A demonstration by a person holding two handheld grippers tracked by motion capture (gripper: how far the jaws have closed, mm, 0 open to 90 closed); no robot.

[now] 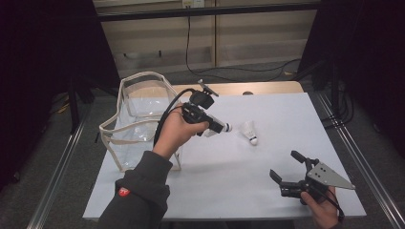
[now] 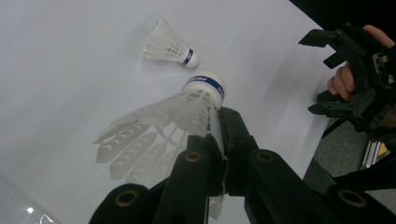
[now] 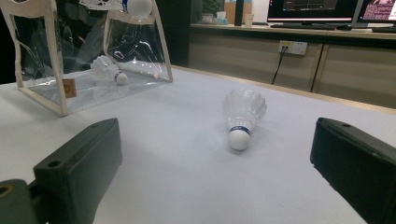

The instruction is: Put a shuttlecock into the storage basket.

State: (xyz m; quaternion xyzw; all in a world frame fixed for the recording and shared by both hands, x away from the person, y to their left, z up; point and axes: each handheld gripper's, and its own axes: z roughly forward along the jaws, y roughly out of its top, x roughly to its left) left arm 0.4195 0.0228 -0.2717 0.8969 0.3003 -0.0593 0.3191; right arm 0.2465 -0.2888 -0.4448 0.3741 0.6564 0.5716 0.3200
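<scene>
Left gripper: raised above the white table, just right of the clear bag; the forearm slants up from the near edge, jaws pointing right.
Left jaws: clamped on the held shuttlecock, cork tip sticking out past them.
Right gripper: low over the near right corner, hand under it, pointing far-left.
Right jaws: spread wide, nothing between.
Second shuttlecock: lying on the table, just right of the held one.
Third shuttlecock: inside the bag.
</scene>
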